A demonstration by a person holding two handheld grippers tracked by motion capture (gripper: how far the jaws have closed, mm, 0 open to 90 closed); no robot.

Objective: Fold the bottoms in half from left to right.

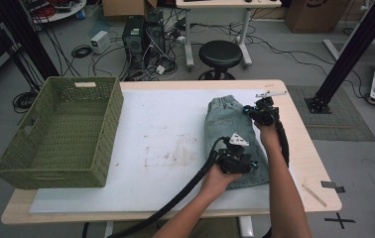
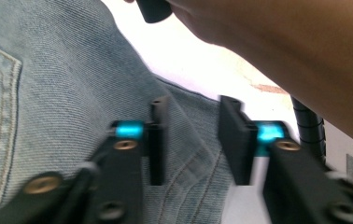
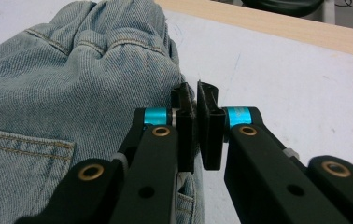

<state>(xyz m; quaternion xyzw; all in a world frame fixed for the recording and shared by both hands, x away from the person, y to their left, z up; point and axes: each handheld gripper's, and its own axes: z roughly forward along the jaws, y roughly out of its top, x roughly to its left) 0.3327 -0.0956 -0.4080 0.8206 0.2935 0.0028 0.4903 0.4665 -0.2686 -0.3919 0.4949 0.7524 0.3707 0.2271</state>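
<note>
Forearms reach in from below; basket (image 1: 61,131) waits far left. Left gripper (image 1: 235,161) hovers spread over folded denim shorts (image 1: 227,129) lying mid-right on the mat; right gripper (image 1: 261,113) is pressed nearly together at their edge (pinching cloth? cannot tell).

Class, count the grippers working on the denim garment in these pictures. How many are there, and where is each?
2. The left gripper is at the jeans' near right edge; the right gripper is at their far right edge, by the waistband. None seems hidden.

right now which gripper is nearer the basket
Left. The left gripper is over the jeans' near end, closer to the basket; the right gripper is at their far right edge.
</note>
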